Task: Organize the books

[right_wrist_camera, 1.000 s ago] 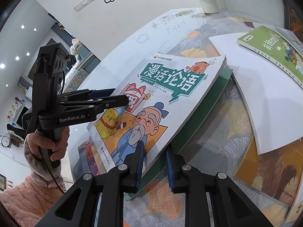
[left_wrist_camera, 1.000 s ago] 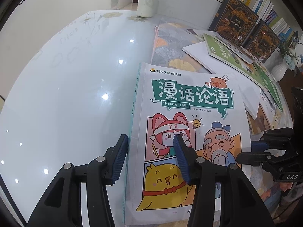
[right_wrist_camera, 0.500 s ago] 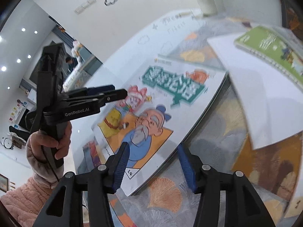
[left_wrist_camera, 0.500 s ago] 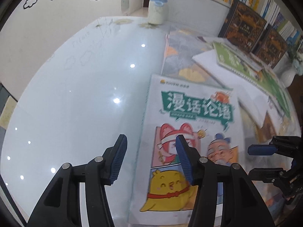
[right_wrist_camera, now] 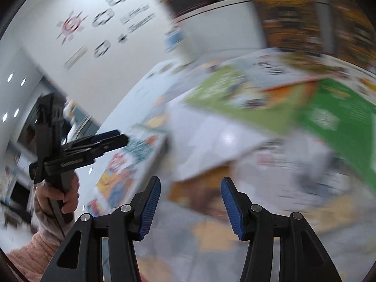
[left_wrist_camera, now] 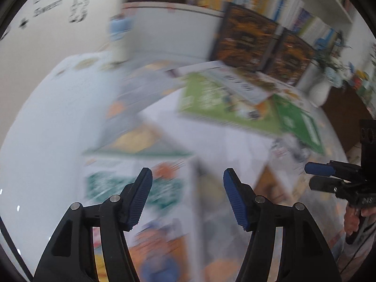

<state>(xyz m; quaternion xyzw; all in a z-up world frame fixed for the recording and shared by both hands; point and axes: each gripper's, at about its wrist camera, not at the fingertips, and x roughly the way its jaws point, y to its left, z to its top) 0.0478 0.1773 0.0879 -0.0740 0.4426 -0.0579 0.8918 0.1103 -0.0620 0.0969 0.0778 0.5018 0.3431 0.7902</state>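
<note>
- My left gripper (left_wrist_camera: 188,195) hangs over the table (left_wrist_camera: 44,127) with its jaws standing apart and nothing between them; they have just been opening further.
- My right gripper (right_wrist_camera: 190,203) is likewise parted and empty; its jaws opened within the last second.
- The cartoon book (left_wrist_camera: 138,188) lies flat on the table near its front left edge, below my left gripper's fingers, with neither gripper gripping it. In the right wrist view it (right_wrist_camera: 131,164) sits to the left of my right gripper, beside the left gripper (right_wrist_camera: 117,138) held in my hand (right_wrist_camera: 58,195).
- A white book (left_wrist_camera: 223,141) lies just to the right of the cartoon book, towards the table's middle.
- A green book (left_wrist_camera: 223,103) lies further back, partly over the white one.
- Two dark ornate books (left_wrist_camera: 265,44) stand upright along the table's far edge.
- Both views are blurred, so finer detail is unreadable.
</note>
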